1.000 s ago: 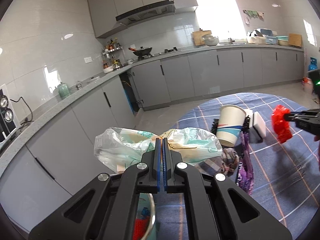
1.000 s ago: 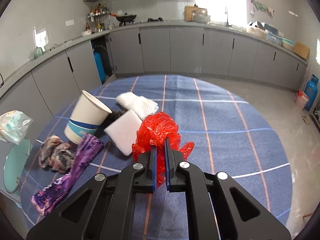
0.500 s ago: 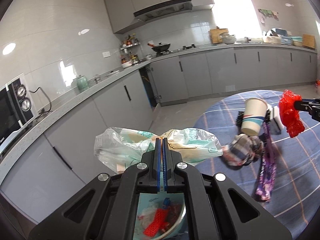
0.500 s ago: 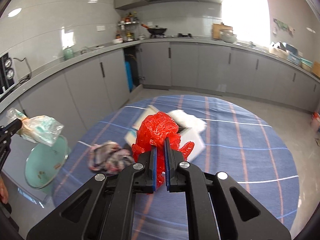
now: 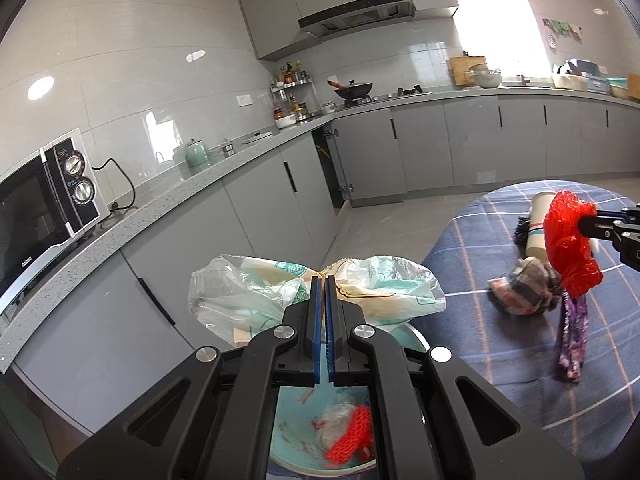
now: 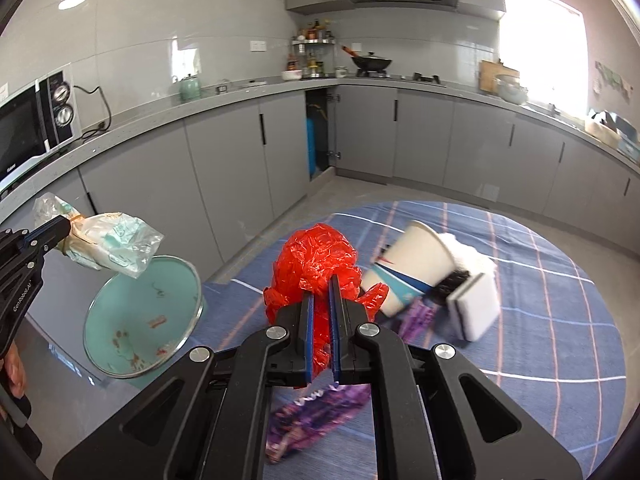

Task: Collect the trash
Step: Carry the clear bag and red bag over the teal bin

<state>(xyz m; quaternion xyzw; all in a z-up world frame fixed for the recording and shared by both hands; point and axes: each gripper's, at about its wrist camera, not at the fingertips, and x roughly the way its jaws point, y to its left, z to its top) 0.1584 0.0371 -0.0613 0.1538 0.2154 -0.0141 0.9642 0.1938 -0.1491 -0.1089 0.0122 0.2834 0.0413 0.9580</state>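
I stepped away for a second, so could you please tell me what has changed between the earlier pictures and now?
Both tongs swung toward the teal bin: the left tongs now hold the clear plastic bag right above its opening, and the right tongs carried the red plastic bag off the table's middle toward its bin-side edge. Nothing was taken or released. The paper cup, sponge and purple wrapper stayed on the table.

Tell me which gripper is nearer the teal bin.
Left. The left gripper holds a clear bag right above the teal bin. The right gripper holds a red bag over the table, beside the bin.
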